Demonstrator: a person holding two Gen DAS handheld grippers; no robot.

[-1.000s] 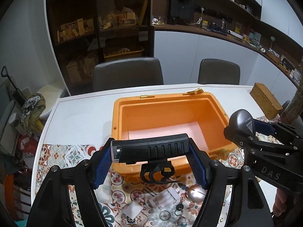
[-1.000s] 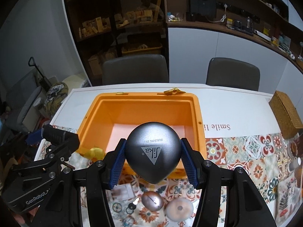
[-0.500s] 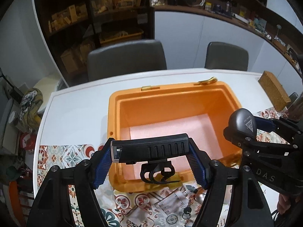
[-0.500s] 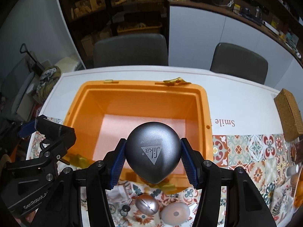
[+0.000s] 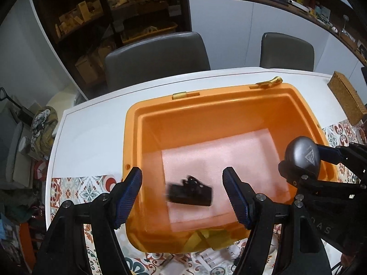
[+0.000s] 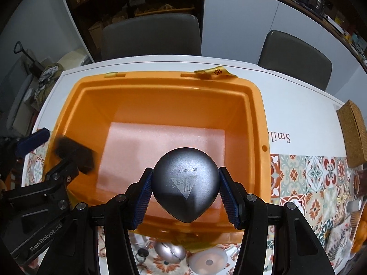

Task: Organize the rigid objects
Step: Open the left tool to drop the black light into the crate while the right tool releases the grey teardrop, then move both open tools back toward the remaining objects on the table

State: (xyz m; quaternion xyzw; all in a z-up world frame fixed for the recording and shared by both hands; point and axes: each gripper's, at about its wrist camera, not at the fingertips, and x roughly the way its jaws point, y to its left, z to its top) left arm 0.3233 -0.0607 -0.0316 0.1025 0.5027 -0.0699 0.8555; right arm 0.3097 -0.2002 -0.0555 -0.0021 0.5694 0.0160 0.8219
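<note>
An open orange bin [image 5: 133,123] with a pink foam floor sits on the white table; it also shows in the right wrist view [image 6: 259,119]. My left gripper [image 5: 182,194] is open over the bin's front left part. A black ribbed device [image 5: 189,193] is below it, blurred, over the foam; it shows as a blurred dark shape in the right wrist view [image 6: 74,154]. My right gripper [image 6: 185,194] is shut on a grey teardrop-shaped case [image 6: 185,186] with a triangle logo, held over the bin's front edge. The case also shows in the left wrist view [image 5: 302,153].
On the patterned mat [image 6: 309,171] in front of the bin lie a rose-gold mouse [image 6: 169,251], a round pale disc [image 6: 207,261] and small white items [image 5: 211,257]. A woven box [image 6: 352,133] stands at the right. Two grey chairs [image 5: 158,55] stand behind the table.
My left gripper has opened and let go of the black device, which now drops into the bin. Both grippers have moved forward over the bin.
</note>
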